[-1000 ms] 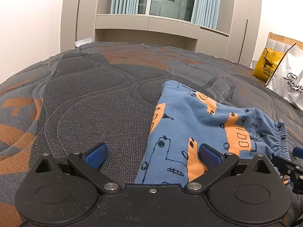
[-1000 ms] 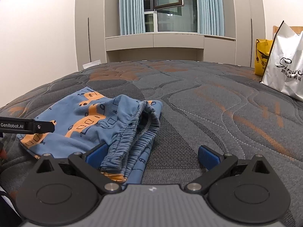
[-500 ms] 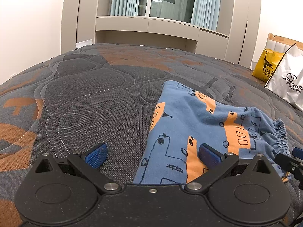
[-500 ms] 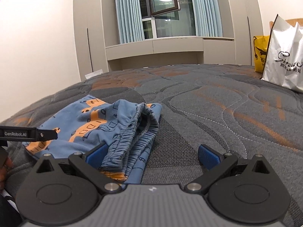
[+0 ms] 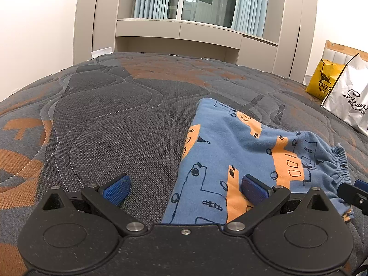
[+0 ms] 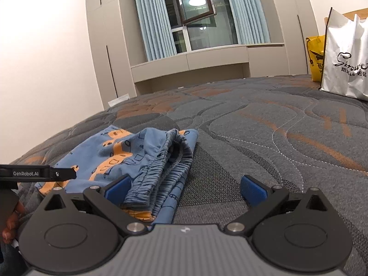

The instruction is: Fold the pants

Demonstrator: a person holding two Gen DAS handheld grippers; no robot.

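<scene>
Blue pants with orange print (image 5: 241,151) lie folded in a small stack on the grey and orange bed (image 5: 115,124). My left gripper (image 5: 185,187) is open and empty at the stack's near left edge, its right finger over the cloth. In the right wrist view the pants (image 6: 138,156) show their gathered waistband layers toward me. My right gripper (image 6: 185,187) is open and empty at the waistband end, its left finger beside the elastic. The left gripper's body (image 6: 36,173) shows at the left of that view.
A white shopping bag (image 6: 347,64) and a yellow bag (image 6: 316,55) stand at the bed's far right. Beige cabinets and a curtained window (image 5: 200,2) lie beyond the bed. Bare mattress stretches left of the pants and to the right of them.
The right wrist view has tilted and swung, so the pants sit a little farther off. The left gripper has barely moved. Both grippers stay open.
</scene>
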